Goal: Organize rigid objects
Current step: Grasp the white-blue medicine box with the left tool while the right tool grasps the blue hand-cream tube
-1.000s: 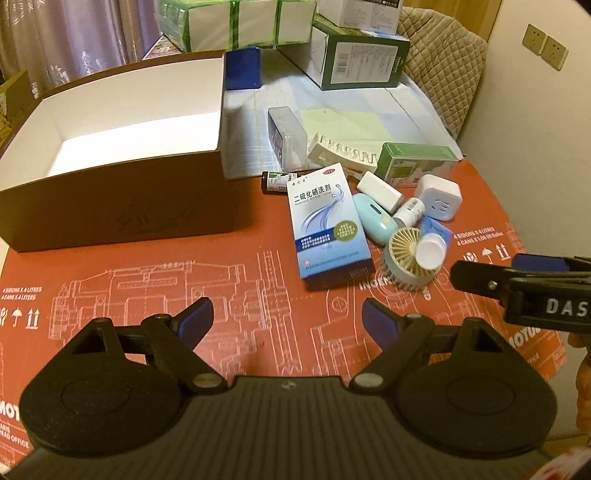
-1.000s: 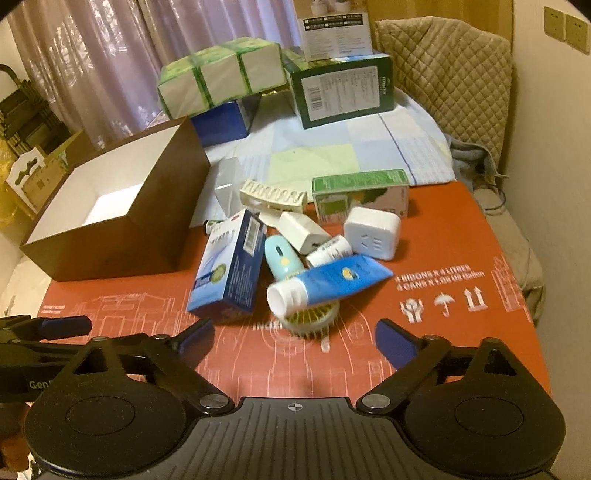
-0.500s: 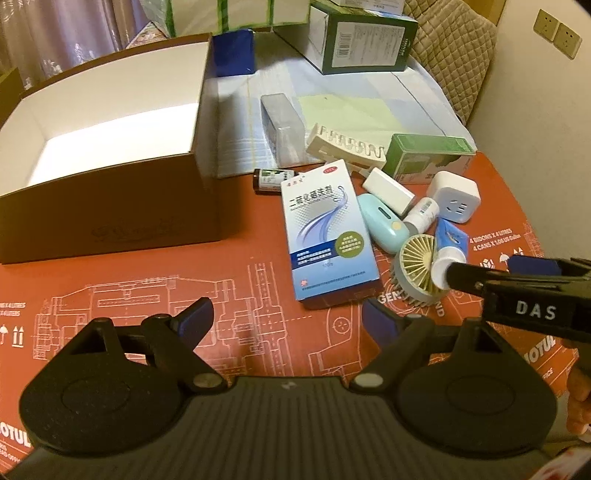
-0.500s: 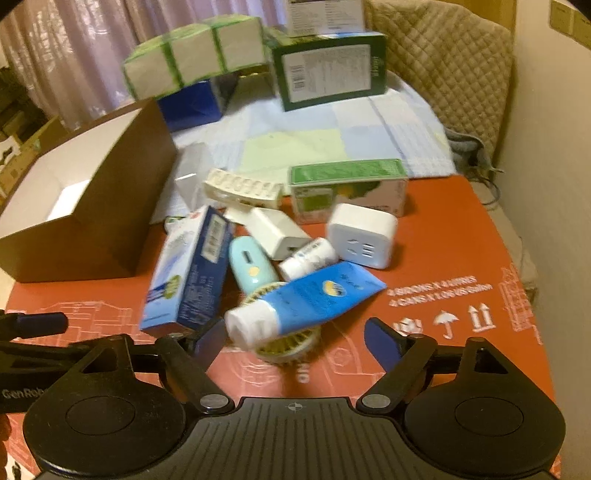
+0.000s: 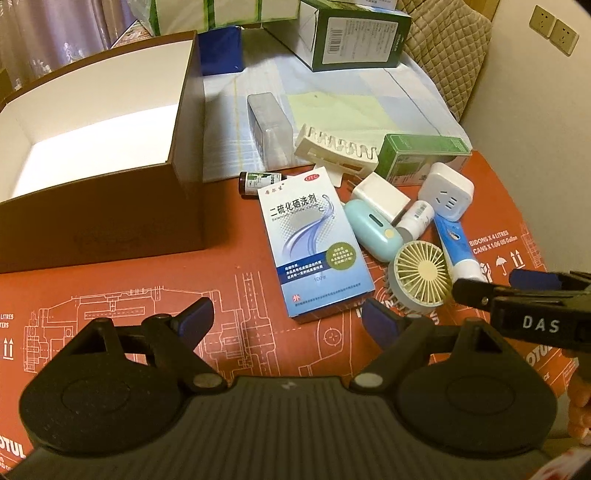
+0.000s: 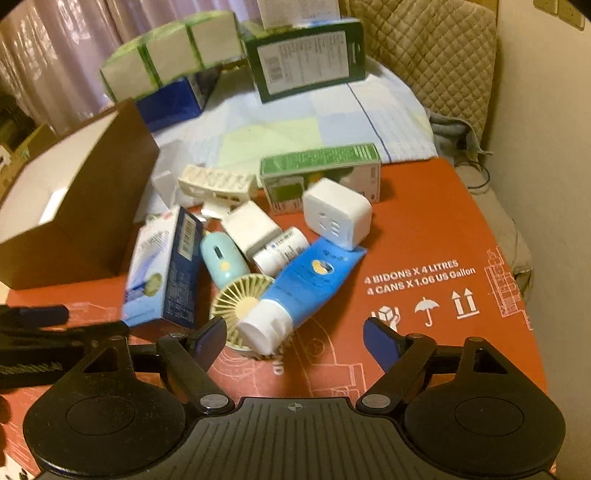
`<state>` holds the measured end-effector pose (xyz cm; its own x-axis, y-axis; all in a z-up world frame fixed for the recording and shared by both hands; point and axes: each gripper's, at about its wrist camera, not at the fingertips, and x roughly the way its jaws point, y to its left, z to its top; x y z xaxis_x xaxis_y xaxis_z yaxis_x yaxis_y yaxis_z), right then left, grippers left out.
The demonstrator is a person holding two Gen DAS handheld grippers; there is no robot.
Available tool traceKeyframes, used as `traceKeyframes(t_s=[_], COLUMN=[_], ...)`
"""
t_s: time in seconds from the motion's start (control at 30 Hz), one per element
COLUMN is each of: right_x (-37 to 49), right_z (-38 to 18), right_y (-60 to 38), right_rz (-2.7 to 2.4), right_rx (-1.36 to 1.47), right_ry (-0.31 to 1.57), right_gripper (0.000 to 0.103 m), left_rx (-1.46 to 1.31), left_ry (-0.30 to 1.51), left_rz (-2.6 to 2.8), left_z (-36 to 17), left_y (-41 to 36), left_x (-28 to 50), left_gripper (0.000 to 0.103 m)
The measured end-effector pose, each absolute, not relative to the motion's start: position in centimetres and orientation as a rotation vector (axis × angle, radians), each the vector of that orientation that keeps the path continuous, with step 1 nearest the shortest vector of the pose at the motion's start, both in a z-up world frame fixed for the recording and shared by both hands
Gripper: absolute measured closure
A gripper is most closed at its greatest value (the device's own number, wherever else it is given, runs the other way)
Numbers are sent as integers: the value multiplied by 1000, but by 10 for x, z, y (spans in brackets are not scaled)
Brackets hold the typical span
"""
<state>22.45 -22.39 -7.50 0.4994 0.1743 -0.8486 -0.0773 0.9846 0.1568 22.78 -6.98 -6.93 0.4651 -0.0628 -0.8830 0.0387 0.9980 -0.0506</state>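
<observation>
Blue squeeze tube with white cap lies propped on the round cream fan, its cap just ahead of my right gripper, released and empty; left gripper idles, likewise empty.

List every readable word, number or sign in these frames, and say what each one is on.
"二硫化硒洗剂", "OTC", "外": blue medicine box.
"DAS": right gripper, seen from the left wrist.
"4 BIDONS X 4 LITRES", "4 CANS X 1.06 US Gallon", umbrella and up-arrow signs: red mat.
Green carton, small bottle, blue tube: print too small or blurred.
</observation>
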Motion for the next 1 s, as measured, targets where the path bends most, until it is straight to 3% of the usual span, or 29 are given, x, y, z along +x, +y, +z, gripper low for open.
traceKeyframes(t_s=[0.67,0.73,0.8,1.0], right_x=[214,213,214,219], right_z=[-82,-83,-83,-87], right_y=[-301,-300,-298,-289], right_rz=[-21,-4,15,78], right_rx=[194,196,191,176], right_ry=[1050,1044,1041,1044], right_gripper=[24,24,24,24], left_rx=[-34,-40,-62,-31], left_ry=[1128,1126,1122,1109], left_rz=[-60,-45,-44,-28], left_z=[-97,-103,-107,-110], left_y=[-92,-90,-84,-71], left_x=[273,276,276,256], left_gripper=[18,20,40,42])
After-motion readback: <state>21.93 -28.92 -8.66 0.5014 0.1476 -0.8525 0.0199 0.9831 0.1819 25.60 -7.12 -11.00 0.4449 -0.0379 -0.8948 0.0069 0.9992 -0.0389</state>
